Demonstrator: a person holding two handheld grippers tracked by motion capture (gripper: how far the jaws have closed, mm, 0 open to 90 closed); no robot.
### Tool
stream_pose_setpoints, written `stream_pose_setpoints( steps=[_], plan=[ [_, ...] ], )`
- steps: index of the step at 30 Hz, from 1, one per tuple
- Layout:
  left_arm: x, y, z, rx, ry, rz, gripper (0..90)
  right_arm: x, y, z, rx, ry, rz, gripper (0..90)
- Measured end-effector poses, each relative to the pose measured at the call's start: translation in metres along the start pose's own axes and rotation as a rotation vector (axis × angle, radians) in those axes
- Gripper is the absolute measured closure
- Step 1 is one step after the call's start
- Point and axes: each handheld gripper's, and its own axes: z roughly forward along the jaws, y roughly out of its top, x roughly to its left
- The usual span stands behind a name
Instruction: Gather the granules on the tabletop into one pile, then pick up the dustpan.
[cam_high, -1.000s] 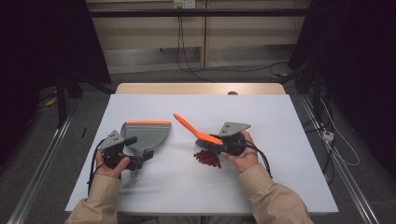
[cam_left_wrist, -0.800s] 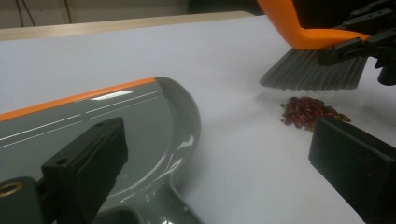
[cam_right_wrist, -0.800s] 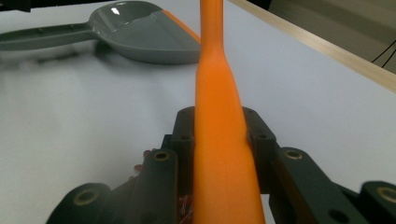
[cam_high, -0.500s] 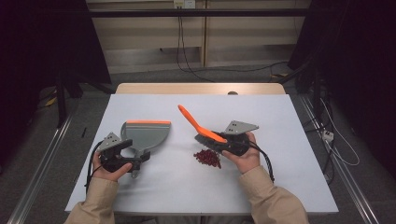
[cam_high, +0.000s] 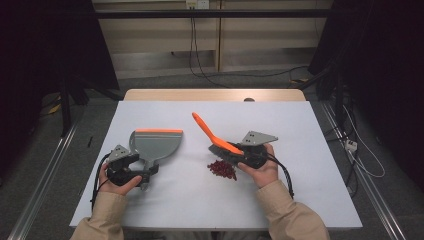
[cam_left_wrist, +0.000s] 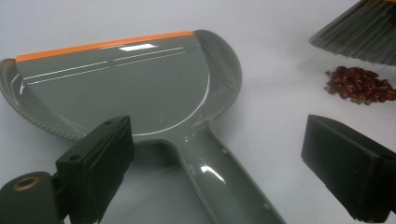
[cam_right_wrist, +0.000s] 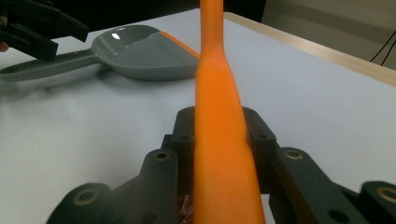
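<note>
While right tongs (cam_high: 239, 156) clamp brush (cam_high: 216, 136), beans (cam_high: 222, 169) alongside.

Beige long sleeves (cam_high: 292, 220) are worn on both forearms. Each black claw, left (cam_high: 131, 171) and right (cam_high: 243, 156), is topped by a grey three-cornered plate and trailed by a black cable (cam_high: 285, 175).

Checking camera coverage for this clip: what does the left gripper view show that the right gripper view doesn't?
Left gripper view: the brush's grey bristles above a pile of red beans, with the open left gripper straddling the dustpan handle. Right gripper view: the brush's orange handle clamped in the right gripper, and the table's wooden edge. Both: the grey dustpan with its orange lip and the white tabletop.
</note>
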Motion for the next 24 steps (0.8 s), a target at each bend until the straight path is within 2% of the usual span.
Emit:
stream_pose_setpoints(
  steps=[14, 16, 24],
  plan=[
    [0.007, -0.007, -0.001, 0.051, 0.075, -0.027, 10.7, -0.003, -0.001, -0.001, -0.008, -0.010, 0.011, 71.3],
    [0.009, -0.009, -0.002, 0.055, 0.071, -0.041, 10.7, -0.003, 0.000, -0.003, -0.012, -0.014, 0.013, 71.3],
    [0.011, -0.009, -0.003, 0.071, 0.078, -0.055, 10.6, -0.003, 0.001, -0.005, -0.021, -0.015, 0.012, 71.3]
  ],
)
